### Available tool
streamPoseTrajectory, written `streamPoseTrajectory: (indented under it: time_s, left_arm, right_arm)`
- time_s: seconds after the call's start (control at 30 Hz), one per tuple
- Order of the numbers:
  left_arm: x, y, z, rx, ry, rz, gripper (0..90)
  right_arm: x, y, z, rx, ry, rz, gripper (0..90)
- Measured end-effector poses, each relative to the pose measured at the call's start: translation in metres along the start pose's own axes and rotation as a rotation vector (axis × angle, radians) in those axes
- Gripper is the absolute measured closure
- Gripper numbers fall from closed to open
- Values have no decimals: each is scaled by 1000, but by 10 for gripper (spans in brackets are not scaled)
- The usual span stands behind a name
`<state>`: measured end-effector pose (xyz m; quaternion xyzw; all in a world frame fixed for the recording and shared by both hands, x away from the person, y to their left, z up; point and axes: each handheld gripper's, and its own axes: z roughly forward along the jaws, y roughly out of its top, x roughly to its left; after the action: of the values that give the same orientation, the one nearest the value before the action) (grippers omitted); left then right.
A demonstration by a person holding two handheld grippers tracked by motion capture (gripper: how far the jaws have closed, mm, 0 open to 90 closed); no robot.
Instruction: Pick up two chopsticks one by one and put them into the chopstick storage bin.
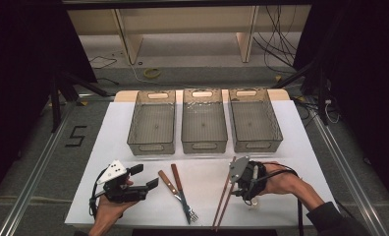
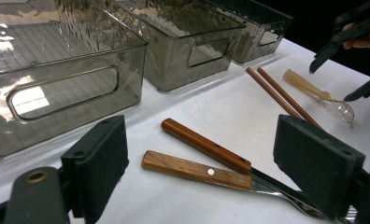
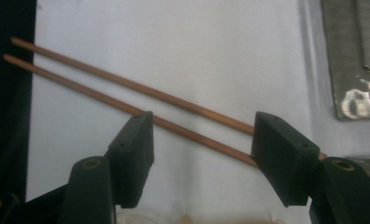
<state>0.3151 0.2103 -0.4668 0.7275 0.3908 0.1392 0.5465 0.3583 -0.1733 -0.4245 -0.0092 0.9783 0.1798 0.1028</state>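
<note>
right gripper (image 3: 199, 144) released, jaws astride chopsticks (image 3: 127, 95) near desk's front edge | left gripper (image 2: 206, 172) released, idle | tip: centre both sticks; clench evenly

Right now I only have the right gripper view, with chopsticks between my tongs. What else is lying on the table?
Observer: A light-handled utensil and a dark-handled utensil lie side by side, left of the chopsticks.
Operator: Where's the other gripper?
Observer: The left gripper is left of those utensils, tongs open, nothing between them.
Operator: And the bins?
Observer: Three clear ones stand in a row behind, all empty: left bin, middle bin, right bin.
</note>
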Motion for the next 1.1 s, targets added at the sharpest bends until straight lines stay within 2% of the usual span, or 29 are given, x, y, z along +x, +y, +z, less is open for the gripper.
streamPoseTrajectory:
  time_s: [0.2,0.5,1.0,1.1]
  left_arm:
    - [0,0,0,3,-1,0,171]
    - [1,0,1,4,-1,-1,171]
    - [1,0,1,9,-3,-2,172]
    - [1,0,1,9,-2,-2,173]
  right_arm:
    - [-4,1,15,45,47,-38,428]
    - [-11,1,28,97,85,-93,461]
    - [-13,1,37,97,125,-113,469]
    - [-13,1,40,118,141,-131,466]
